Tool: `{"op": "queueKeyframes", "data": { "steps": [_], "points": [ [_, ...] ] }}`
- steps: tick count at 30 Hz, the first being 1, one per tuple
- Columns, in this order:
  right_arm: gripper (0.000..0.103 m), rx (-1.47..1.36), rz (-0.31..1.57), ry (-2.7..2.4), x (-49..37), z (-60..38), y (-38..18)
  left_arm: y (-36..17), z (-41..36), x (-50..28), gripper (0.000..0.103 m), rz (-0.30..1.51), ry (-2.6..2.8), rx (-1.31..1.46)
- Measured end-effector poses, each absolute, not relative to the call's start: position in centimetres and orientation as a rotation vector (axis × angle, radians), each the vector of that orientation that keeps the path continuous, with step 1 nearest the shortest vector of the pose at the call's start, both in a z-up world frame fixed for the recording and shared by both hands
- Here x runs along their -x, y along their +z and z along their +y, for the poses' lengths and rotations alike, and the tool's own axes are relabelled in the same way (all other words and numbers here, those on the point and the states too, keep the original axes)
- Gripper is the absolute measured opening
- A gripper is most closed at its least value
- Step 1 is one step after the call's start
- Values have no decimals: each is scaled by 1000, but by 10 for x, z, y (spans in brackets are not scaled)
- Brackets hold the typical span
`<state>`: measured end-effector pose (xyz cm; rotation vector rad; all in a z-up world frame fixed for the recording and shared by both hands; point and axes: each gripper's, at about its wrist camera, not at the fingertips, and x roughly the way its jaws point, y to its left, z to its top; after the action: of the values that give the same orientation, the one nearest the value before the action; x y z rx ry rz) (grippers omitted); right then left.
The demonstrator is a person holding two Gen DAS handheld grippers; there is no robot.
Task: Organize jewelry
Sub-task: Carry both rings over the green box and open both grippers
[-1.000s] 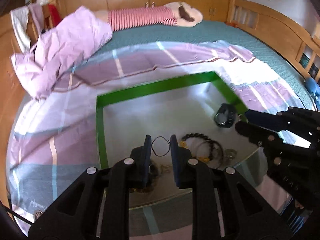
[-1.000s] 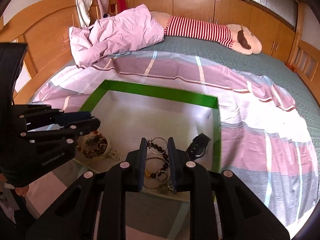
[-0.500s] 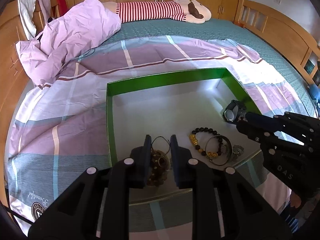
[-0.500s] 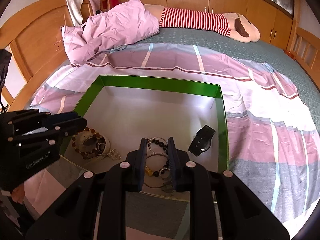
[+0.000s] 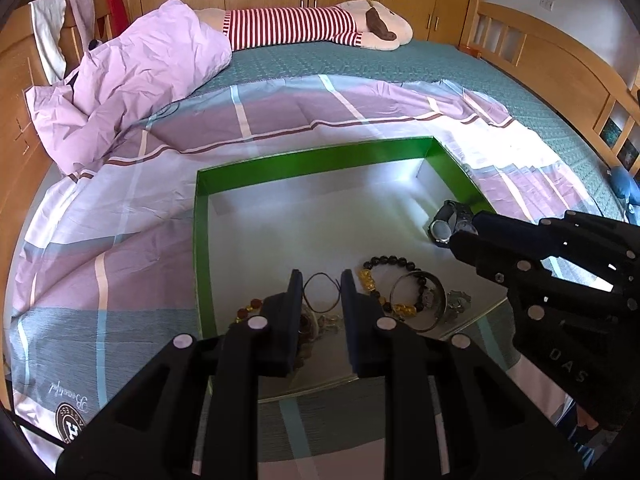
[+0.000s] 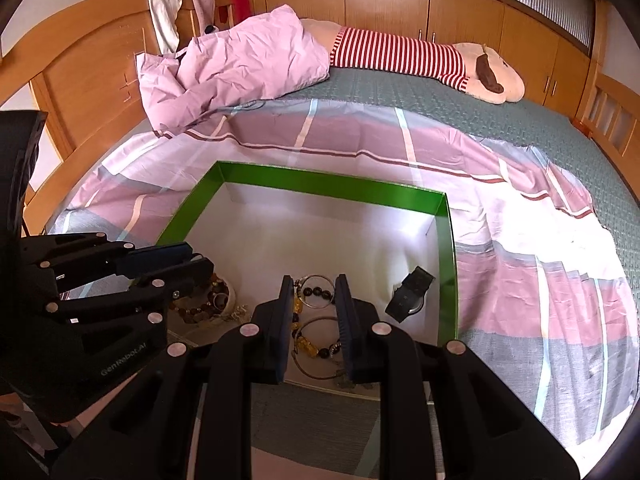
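1. Green-walled box (image 5: 320, 162), white floor, lies open on a pink and grey checked sheet (image 5: 120, 248) spread over a bed; all jewelry sits along its near edge.
2. Black wristwatch (image 5: 448, 222), by the box's right wall, face up in the left wrist view; strap seen from behind in the right wrist view (image 6: 408, 296).
3. Dark bead bracelet with yellow charms (image 5: 384, 276), centre of the near edge, overlapping a plain metal bangle (image 5: 420, 300).
4. Thin dark cord loop (image 5: 320, 292), seen between the left gripper's fingers, lying on the box floor.
5. Brown bead strand heaped on a pale bangle (image 6: 212, 300), near-left corner of the box.
6. Left gripper (image 5: 320, 280), poised above the near-left heap; jaws parted by a narrow gap, nothing held.
7. Right gripper (image 6: 312, 284), poised above the dark bead bracelet and bangle; jaws parted by a narrow gap, nothing held.
8. Crumpled pink quilt (image 6: 248, 64), far left of the bed.
9. Plush toy in a red-striped shirt (image 5: 320, 28), lying along the far side.
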<state>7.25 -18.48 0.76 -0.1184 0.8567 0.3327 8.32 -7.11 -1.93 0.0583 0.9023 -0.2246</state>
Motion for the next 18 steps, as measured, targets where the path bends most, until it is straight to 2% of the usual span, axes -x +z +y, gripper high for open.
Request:
{"op": "queueKeyframes", "data": {
  "steps": [18],
  "points": [
    [21, 125, 938, 293, -79, -194, -30, -41, -84, -86, 20, 948, -232, -87]
  ]
}}
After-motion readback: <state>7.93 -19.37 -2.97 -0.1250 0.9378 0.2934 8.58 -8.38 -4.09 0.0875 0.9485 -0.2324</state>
